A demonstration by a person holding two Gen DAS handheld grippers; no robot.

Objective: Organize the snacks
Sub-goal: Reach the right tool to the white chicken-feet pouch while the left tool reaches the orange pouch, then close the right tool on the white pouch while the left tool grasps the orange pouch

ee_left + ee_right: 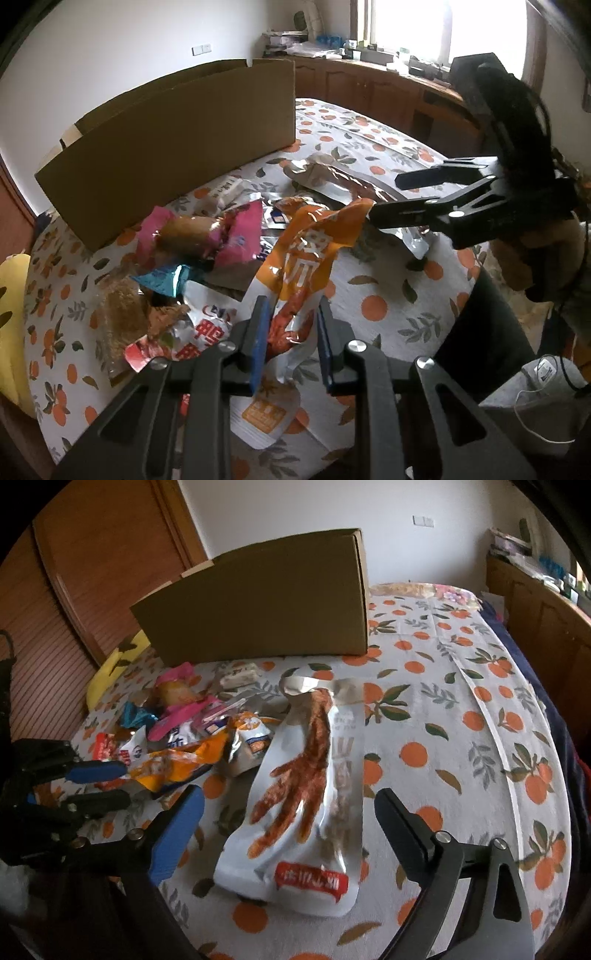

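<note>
My left gripper is shut on an orange snack packet, whose crumpled top stands up past the blue pads; the right wrist view shows the same gripper and packet at the left. A long white packet printed with a chicken foot lies flat on the table. My right gripper stands open, one finger on each side of it, pads apart from it. In the left wrist view that gripper hovers over the silvery packet. An open cardboard box stands behind the pile.
Loose snacks are heaped left of centre: a pink packet, a teal wrapper, a red-and-white packet. The orange-print tablecloth lies bare to the right. A yellow cushion sits at the table's left edge; wooden cabinets line the wall.
</note>
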